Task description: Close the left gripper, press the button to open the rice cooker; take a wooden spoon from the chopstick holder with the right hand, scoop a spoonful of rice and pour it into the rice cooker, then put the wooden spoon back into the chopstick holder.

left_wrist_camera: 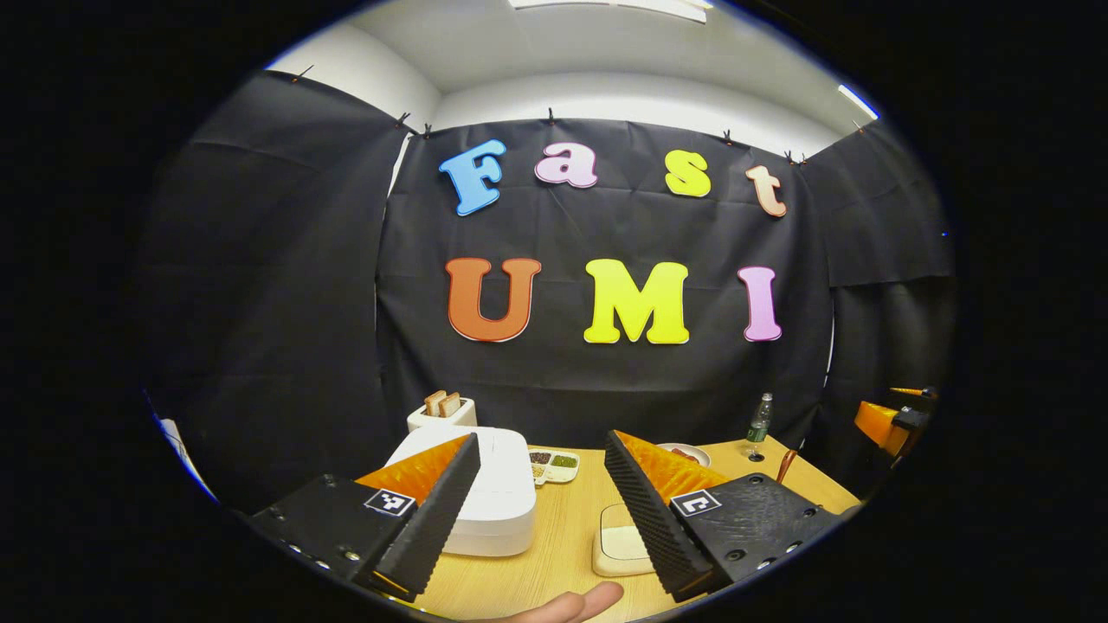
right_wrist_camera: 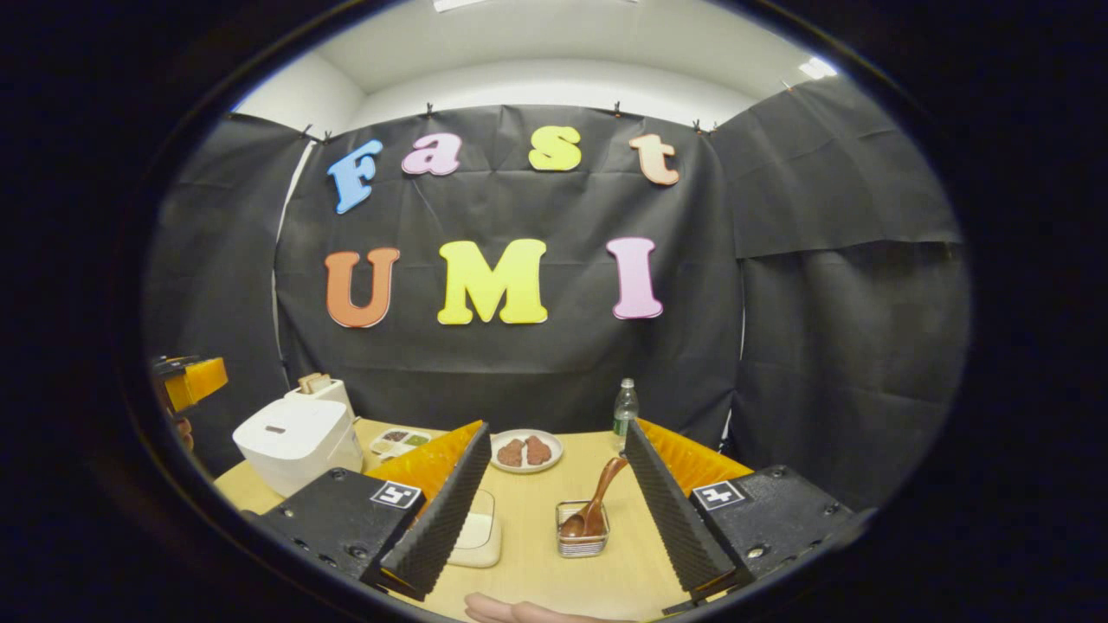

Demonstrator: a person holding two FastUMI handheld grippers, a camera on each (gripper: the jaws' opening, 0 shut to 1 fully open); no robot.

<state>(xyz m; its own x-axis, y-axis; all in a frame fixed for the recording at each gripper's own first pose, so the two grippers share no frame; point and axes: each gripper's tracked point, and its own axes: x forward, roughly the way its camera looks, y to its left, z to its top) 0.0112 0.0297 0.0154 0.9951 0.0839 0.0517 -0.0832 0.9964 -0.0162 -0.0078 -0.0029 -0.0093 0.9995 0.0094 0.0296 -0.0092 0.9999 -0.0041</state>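
The white rice cooker (left_wrist_camera: pixel 493 493) stands with its lid down on the wooden table (left_wrist_camera: pixel 563 554), just behind my left finger in the left gripper view. My left gripper (left_wrist_camera: pixel 539 437) is open and holds nothing. In the right gripper view the cooker (right_wrist_camera: pixel 294 441) sits at the far left. A wooden spoon (right_wrist_camera: pixel 597 502) leans in a small wire chopstick holder (right_wrist_camera: pixel 582 541) between the fingers of my right gripper (right_wrist_camera: pixel 554 428), which is open, empty and short of the holder. A cream square rice dish (right_wrist_camera: pixel 479 532) lies beside the holder, partly hidden by the right gripper's left finger.
A toaster with bread (left_wrist_camera: pixel 441 408) stands behind the cooker. A small condiment tray (left_wrist_camera: pixel 554 465), a plate of brown food (right_wrist_camera: pixel 526 450) and a bottle (right_wrist_camera: pixel 625 407) sit toward the back of the table. A fingertip of a hand (left_wrist_camera: pixel 571 604) shows at the bottom edge.
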